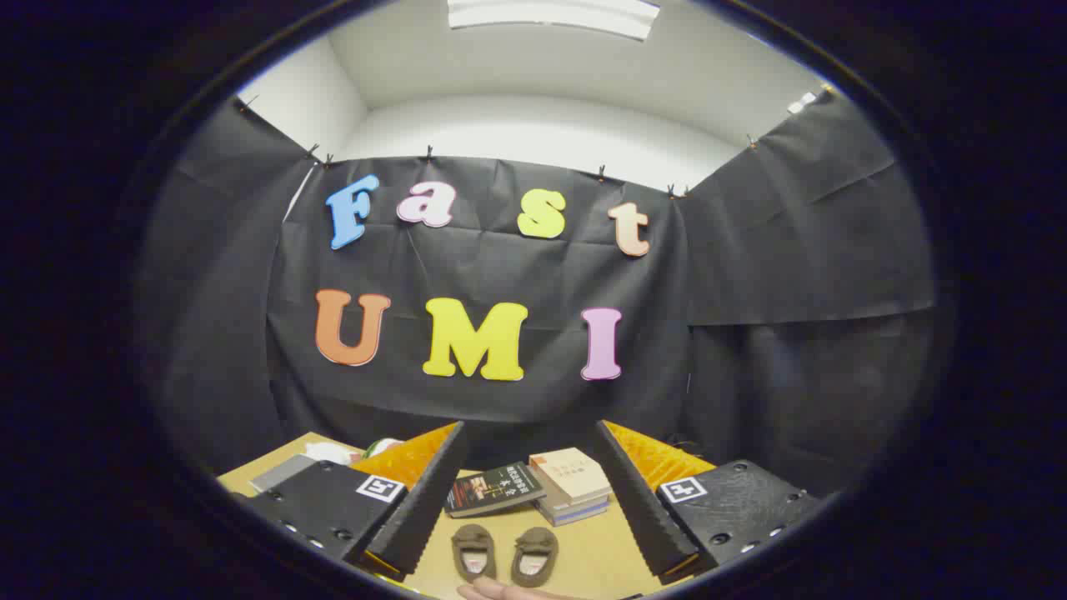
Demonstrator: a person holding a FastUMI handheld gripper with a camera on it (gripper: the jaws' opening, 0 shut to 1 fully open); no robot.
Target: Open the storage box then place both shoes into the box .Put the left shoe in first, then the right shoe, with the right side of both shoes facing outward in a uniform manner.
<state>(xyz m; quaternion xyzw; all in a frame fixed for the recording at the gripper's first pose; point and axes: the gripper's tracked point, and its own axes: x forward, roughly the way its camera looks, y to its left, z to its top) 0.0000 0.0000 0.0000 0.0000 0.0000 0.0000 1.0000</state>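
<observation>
Two small brown shoes stand side by side on the wooden table, toes pointing away from me: the left one (473, 552) and the right one (534, 555). They lie between my gripper's fingers and low, close to me. My gripper (529, 483) is open, held above the table with nothing between its fingers (417, 508). A hand (500, 592) reaches in just below the shoes.
A dark book (493, 488) lies flat beyond the shoes. Right of it sits a short stack of books (575, 486) with a tan cover on top. At the table's far left are a grey flat object (282, 472) and a white bundle (333, 452). Black cloth walls close the booth.
</observation>
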